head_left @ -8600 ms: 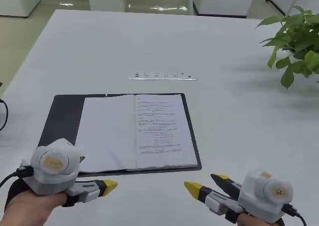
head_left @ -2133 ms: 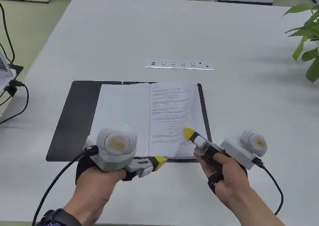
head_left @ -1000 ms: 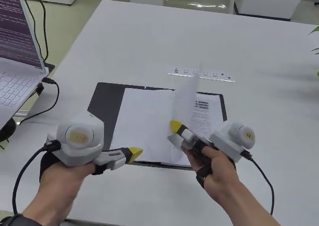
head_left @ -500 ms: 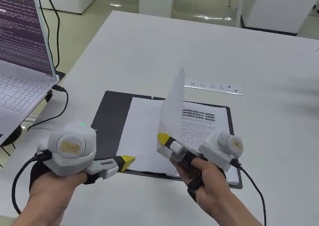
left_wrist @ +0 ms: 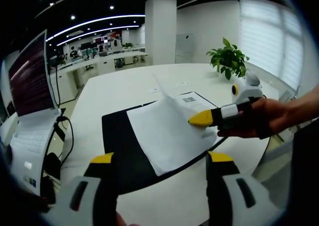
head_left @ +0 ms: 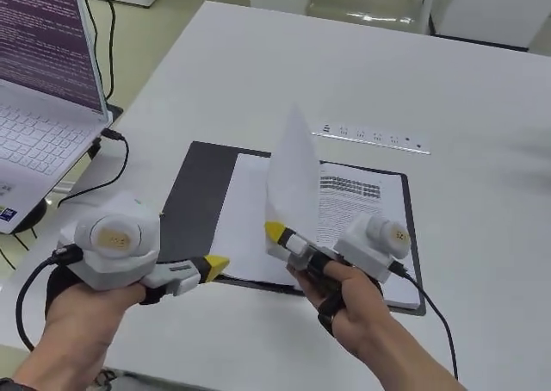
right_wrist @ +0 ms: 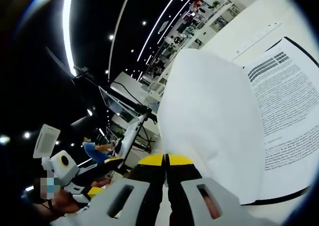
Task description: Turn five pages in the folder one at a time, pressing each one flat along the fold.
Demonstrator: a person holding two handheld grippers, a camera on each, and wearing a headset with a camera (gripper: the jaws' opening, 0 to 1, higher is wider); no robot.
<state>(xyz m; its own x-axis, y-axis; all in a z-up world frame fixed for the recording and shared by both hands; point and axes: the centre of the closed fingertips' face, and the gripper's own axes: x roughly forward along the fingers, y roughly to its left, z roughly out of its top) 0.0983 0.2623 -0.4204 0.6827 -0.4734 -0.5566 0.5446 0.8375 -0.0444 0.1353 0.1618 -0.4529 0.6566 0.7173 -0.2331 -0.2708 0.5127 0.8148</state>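
While the right gripper (head_left: 275, 231), clamped on a page (head_left: 293, 180), holds it upright over the folder (head_left: 194, 193) near the table's (head_left: 258, 72) front edge, the left gripper (left_wrist: 162, 158) hovers, jaws apart. A hard tug could tear it.

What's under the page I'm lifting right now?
Under the lifted page, pinched in the right claw, lies a printed page with bold heading lines. Its strip near the fold is hidden behind the lifted page.

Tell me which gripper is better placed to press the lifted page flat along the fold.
Probably the left. The left gripper is open and free at the near left edge of the folder, where the page should land; the right gripper is shut on the lifted page.
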